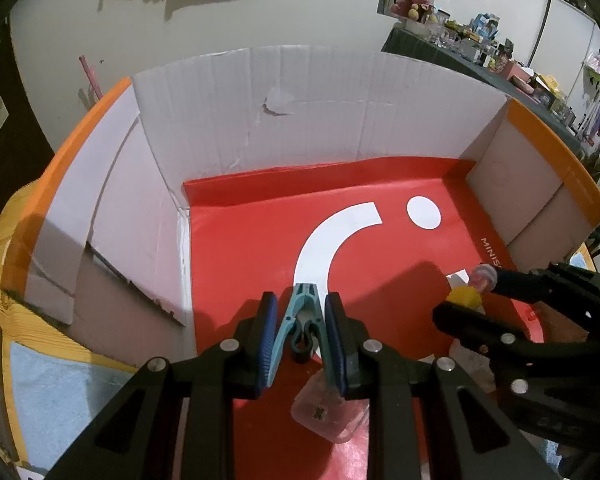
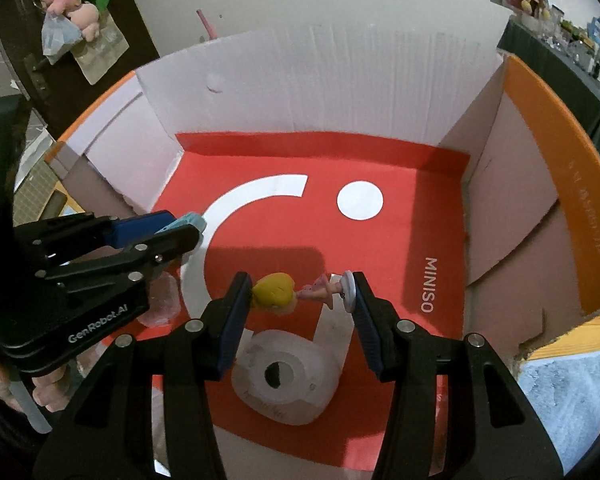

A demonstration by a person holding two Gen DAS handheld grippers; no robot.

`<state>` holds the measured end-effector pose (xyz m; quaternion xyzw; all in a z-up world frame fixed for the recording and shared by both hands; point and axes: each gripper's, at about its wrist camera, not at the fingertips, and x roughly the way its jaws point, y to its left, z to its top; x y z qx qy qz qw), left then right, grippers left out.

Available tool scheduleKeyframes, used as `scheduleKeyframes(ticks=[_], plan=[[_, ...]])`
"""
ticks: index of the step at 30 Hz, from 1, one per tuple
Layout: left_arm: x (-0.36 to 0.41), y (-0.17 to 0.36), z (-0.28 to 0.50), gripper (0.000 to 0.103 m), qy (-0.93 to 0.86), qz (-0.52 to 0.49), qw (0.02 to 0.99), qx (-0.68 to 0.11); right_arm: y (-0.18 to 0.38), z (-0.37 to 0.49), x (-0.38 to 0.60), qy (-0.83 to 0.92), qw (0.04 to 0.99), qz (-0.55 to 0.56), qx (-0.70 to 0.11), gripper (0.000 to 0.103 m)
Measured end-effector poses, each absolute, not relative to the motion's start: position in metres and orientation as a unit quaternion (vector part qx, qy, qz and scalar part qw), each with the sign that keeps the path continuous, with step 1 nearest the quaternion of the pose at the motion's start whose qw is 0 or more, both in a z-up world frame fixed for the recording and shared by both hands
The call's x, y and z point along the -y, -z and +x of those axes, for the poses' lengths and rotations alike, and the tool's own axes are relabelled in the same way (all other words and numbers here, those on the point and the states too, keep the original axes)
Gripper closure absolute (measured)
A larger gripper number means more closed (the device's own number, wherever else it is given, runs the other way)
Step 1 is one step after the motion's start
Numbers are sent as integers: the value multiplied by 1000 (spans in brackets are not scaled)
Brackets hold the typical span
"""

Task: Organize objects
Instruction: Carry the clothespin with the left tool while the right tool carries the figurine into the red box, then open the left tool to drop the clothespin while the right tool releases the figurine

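Red-lined box [image 1: 260, 240] | left hand-held gripper [image 1: 301, 312] clamps clothespin [image 1: 302, 316] | right hand-held gripper [image 2: 300, 292] grips figurine [image 2: 296, 292]

Corrugated cardboard box [image 1: 308, 92], glossy red paper liner [image 1: 252, 248], seemingly plastic clothespin [image 1: 302, 316].

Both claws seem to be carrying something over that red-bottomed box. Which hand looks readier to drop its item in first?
Probably the left. Its gripper holds the teal clothespin over bare red floor. The right gripper holds the yellow-haired figurine directly above a white object.
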<state>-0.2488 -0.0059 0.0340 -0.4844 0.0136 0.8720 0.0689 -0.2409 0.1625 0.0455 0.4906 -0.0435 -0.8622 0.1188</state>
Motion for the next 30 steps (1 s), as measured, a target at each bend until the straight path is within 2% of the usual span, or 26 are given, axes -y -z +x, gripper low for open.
scheduleKeyframes(ticks=[30], plan=[[15,-33,-242,76,-874,-482,67,-13,-40,-241,-171,856,128,498,48,53]])
